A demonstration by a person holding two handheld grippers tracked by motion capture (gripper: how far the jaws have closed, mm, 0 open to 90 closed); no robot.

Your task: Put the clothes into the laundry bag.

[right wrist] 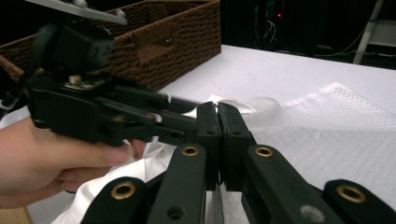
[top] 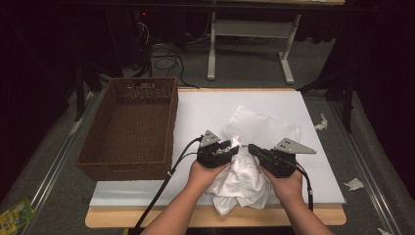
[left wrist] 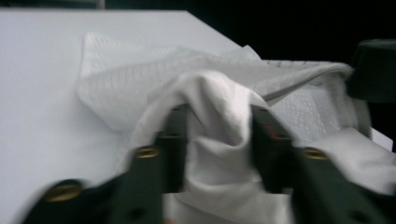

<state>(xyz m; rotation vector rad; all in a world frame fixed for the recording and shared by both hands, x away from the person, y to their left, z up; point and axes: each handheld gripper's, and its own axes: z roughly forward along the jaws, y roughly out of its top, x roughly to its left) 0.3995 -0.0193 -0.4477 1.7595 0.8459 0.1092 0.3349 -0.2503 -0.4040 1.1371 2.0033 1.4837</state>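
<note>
A white cloth point(top: 254, 125) lies crumpled on the white mat point(top: 205, 105), its near part bunched up between my two hands. My left gripper point(top: 234, 147) points right, and a thick fold of the cloth point(left wrist: 140, 70) fills the gap between its jaws point(left wrist: 217, 135), touching both pads and draping over one. My right gripper point(top: 250, 147) points left toward it, tip to tip. In the right gripper view its jaws point(right wrist: 217, 109) are pressed together, with a thin edge of the cloth point(right wrist: 336, 121) showing just past their tips.
A brown wicker basket point(top: 129, 166) stands on the left of the mat, seen close in the right gripper view point(right wrist: 177, 42). Paper scraps point(top: 354, 184) lie on the grey surface to the right. A green packet point(top: 14, 215) lies at bottom left. White table legs point(top: 212, 49) stand behind.
</note>
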